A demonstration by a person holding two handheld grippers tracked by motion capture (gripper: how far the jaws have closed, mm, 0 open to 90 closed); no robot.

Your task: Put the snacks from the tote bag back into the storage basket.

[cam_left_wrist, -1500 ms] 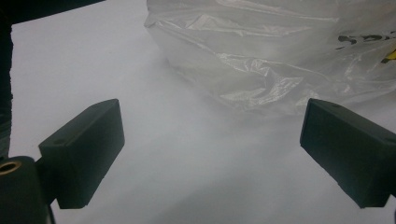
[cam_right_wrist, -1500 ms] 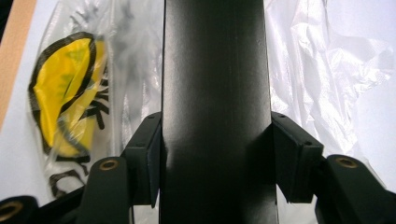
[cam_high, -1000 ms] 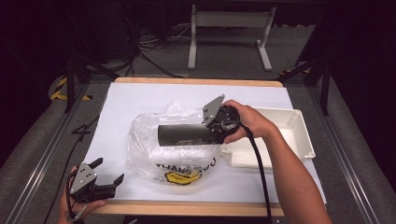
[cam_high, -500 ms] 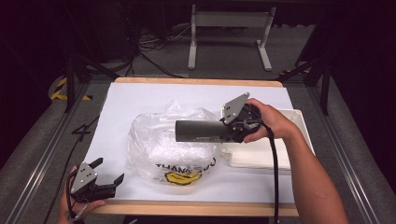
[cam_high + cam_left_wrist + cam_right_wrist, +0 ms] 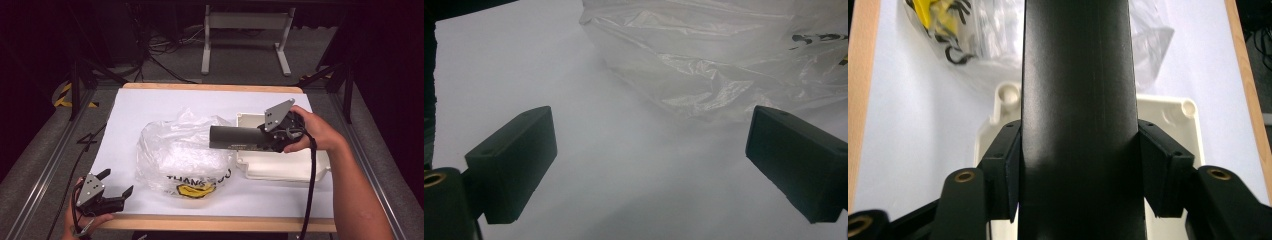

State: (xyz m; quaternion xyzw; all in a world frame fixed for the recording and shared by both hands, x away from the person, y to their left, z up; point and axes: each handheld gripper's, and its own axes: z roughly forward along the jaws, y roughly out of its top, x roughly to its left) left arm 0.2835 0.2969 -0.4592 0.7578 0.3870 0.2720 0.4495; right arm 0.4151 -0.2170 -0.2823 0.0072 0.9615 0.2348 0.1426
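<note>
right gripper [image 5: 264, 141] clamping dark tube [image 5: 235, 138], over tray [image 5: 290, 167]

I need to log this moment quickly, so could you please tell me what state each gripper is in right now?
Left gripper: open, holding nothing, near the table's front edge.
Right gripper: shut on the dark cylinder, held above the cream tray.

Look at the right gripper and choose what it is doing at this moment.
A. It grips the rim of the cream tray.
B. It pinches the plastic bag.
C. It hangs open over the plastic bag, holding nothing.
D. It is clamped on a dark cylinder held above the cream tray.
D: the right gripper has both pads pressed against the dark cylinder, which lies level above the cream tray, beside the plastic bag.
</note>
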